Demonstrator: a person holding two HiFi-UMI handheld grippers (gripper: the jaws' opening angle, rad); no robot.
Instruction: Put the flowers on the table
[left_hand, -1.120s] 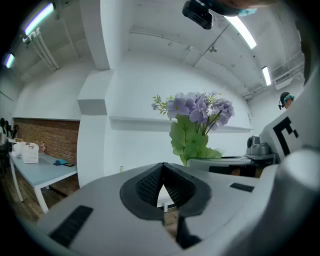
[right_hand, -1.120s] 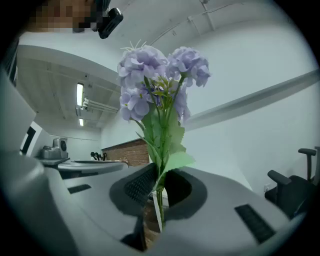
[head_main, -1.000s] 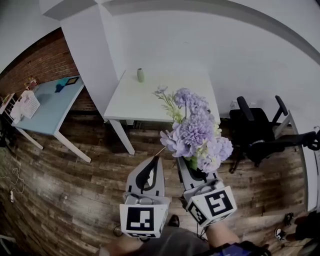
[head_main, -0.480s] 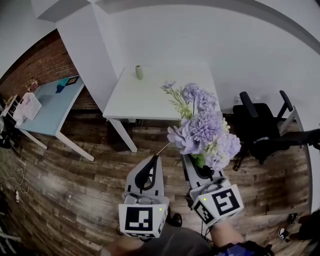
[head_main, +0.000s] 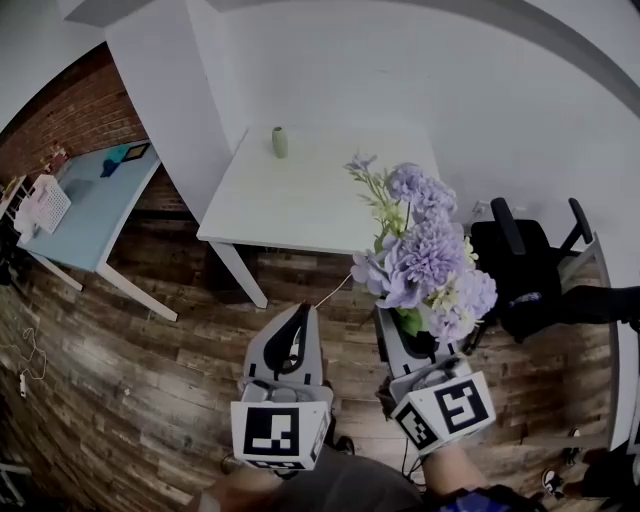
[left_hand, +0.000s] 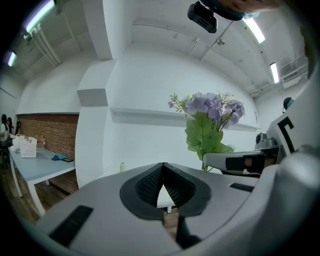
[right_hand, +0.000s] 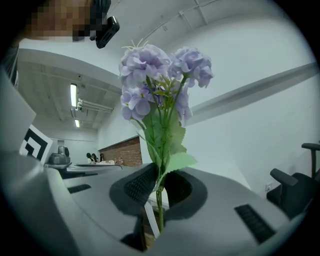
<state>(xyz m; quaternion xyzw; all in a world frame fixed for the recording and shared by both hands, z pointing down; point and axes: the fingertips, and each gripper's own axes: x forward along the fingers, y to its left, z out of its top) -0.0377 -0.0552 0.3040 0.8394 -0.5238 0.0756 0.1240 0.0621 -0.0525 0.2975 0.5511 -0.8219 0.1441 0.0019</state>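
Observation:
A bunch of purple flowers (head_main: 420, 250) with green leaves stands upright in my right gripper (head_main: 405, 325), whose jaws are shut on the stems (right_hand: 159, 205). The blooms (right_hand: 160, 75) rise above the jaws in the right gripper view. My left gripper (head_main: 297, 325) is beside it on the left, shut and empty; its pads (left_hand: 172, 187) meet at the tips. The white table (head_main: 290, 200) lies ahead over the wooden floor, with a small green vase (head_main: 280, 142) near its far edge. From the left gripper view the flowers (left_hand: 210, 115) show to the right.
A light blue table (head_main: 85, 205) with a white basket (head_main: 42, 205) stands at the left by a brick wall. A black office chair (head_main: 530, 270) is at the right of the white table. White walls lie behind.
Both grippers and the flowers have shifted slightly toward the white table and to the right in the head view. Both grips are unchanged.

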